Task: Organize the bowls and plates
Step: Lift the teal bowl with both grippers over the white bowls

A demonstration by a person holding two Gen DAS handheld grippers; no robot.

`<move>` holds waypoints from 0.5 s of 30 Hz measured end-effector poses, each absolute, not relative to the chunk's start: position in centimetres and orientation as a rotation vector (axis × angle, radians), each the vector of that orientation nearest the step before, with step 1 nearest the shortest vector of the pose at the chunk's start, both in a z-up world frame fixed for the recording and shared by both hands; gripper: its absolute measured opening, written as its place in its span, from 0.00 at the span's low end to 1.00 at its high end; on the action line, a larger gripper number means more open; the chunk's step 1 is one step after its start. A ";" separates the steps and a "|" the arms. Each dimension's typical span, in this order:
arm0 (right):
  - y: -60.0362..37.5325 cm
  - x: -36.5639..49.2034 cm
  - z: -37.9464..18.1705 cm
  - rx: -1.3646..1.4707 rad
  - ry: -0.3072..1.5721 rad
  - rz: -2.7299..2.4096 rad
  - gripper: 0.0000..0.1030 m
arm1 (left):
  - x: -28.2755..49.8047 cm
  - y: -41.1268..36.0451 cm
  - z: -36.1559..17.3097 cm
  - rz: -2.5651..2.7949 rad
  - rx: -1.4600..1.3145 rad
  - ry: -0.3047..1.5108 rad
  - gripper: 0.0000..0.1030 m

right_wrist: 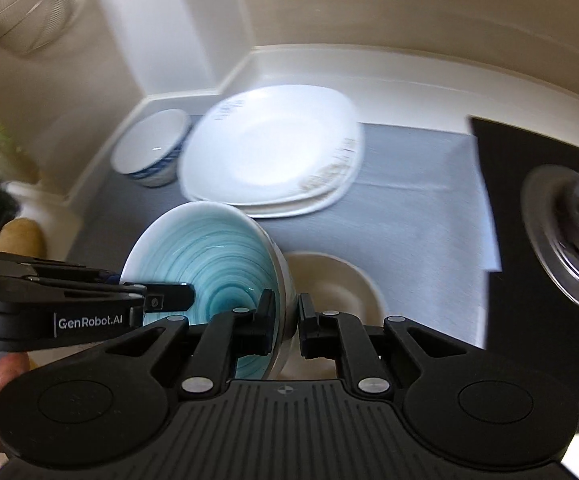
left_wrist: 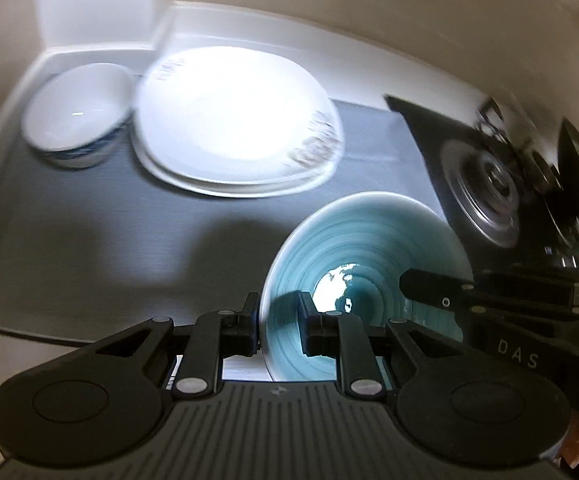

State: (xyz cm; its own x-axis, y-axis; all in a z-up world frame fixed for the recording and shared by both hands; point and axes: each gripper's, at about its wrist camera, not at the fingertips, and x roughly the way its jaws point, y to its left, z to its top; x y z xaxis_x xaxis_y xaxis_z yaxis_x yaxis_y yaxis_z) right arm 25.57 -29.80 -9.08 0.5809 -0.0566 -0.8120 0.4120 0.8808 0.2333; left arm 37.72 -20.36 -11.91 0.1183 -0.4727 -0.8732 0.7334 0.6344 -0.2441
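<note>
A teal bowl [left_wrist: 363, 276] with a swirl inside is held up off the grey mat [left_wrist: 89, 240] by two grippers at once. The left gripper [left_wrist: 277, 320] is clamped on one side of the rim, with one jaw outside the wall and one jaw inside the bowl. The right gripper [right_wrist: 285, 320] is clamped on the other side of the rim in the same way, so the wall is pinched between its jaws. The bowl is tipped a little and no part of it is seen touching the mat. It looks like glazed pottery, so it is likely hard, smooth, a bit heavy and easy to break if dropped. A shiny glaze is slippery, so the rim could slide out of the pads if it is tilted too far. The rim is the best place for a hold, since the wall there is thin enough to fit between the jaws. Ahead of the jaws, farther off, a stack of white plates [right_wrist: 273, 152] is seen, and a white bowl with blue marks [right_wrist: 151, 148] is set just beside it. Just below the right jaws, a cream dish [right_wrist: 337, 280] is seen on the mat.
</note>
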 end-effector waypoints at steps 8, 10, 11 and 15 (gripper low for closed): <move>-32.0 23.6 -10.3 0.433 0.913 -0.355 0.12 | 36.2 -24.3 -13.1 -0.932 0.339 1.153 0.20; -32.5 23.5 -10.7 0.442 0.914 -0.360 0.12 | 36.2 -24.9 -13.0 -0.930 0.353 1.146 0.20; -32.7 23.6 -10.9 0.441 0.915 -0.364 0.12 | 36.3 -25.1 -13.1 -0.929 0.356 1.156 0.20; -33.3 23.4 -11.1 0.449 0.912 -0.361 0.12 | 36.4 -25.5 -13.7 -0.923 0.373 1.184 0.20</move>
